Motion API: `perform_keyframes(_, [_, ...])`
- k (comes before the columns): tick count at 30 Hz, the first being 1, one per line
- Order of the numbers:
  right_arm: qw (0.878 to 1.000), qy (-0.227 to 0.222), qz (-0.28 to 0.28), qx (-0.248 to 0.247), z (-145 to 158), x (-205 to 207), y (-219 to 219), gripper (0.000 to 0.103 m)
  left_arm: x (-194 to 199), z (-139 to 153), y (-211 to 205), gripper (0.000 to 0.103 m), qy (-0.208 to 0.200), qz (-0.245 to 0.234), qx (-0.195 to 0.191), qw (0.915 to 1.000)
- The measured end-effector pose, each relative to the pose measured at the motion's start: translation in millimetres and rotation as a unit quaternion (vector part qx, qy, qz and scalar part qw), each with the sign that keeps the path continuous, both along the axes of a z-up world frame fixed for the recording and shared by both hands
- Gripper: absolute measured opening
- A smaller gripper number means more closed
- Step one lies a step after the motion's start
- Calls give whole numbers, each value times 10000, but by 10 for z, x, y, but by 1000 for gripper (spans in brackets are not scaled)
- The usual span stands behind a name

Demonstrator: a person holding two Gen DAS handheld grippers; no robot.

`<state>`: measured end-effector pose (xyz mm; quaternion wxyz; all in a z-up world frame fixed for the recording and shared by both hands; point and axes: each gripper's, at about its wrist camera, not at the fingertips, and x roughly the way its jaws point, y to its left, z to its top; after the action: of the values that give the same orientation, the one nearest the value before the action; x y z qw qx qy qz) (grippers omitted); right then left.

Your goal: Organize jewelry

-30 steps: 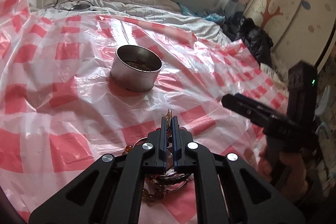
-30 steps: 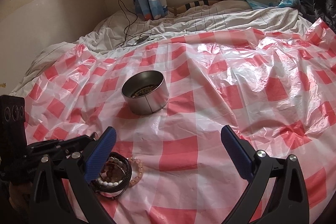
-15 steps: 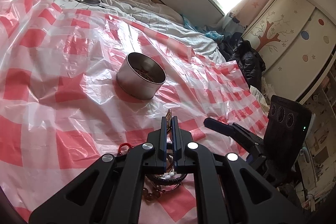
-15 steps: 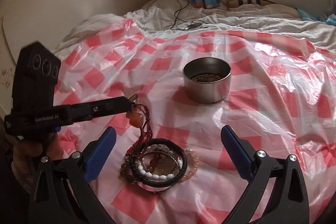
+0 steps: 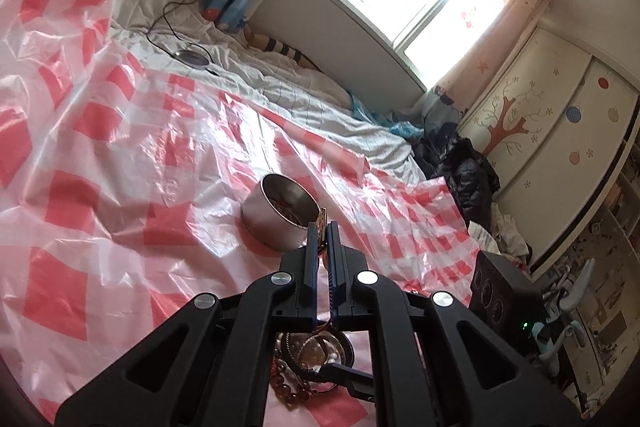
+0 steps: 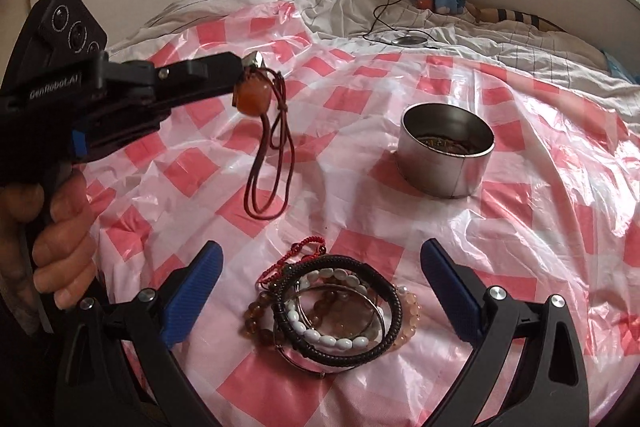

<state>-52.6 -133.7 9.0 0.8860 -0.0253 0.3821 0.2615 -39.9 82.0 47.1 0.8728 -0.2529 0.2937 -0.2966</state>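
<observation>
My left gripper [image 5: 322, 227] [image 6: 245, 63] is shut on a necklace: an orange stone pendant [image 6: 252, 98] hangs under its tips and a dark red cord [image 6: 272, 163] loops down, clear of the sheet. The round metal tin [image 6: 446, 157] [image 5: 280, 223], with jewelry inside, stands beyond it. A pile of bracelets [image 6: 332, 315] [image 5: 312, 359], with black braided, white bead, amber bead and red string ones, lies on the red and white checked sheet [image 6: 360, 91]. My right gripper [image 6: 320, 289] stands open, its blue pads [image 6: 194, 287] on either side of the pile.
The checked plastic sheet [image 5: 120, 167] covers a bed with white bedding [image 6: 480, 43] behind. A black cable and a round disc [image 6: 408, 39] lie near the pillows. A dark pile of clothes [image 5: 464, 167] and a wardrobe [image 5: 560, 131] stand to the right of the bed.
My left gripper has lifted the necklace off the pile, so pendant and cord now hang free. My right gripper has swung left and down until the bracelet pile lies between its open fingers.
</observation>
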Motion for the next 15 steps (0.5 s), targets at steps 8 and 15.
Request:
perform_keyframes(8, [9865,1275,1025,19,-261,751,274,71,68,29,311,4,52,262,-257,9993])
perform_keyframes(15, [9647,1791,1700,-919,-505,835,450,30,130,45,328,4,28,226,-304,9993])
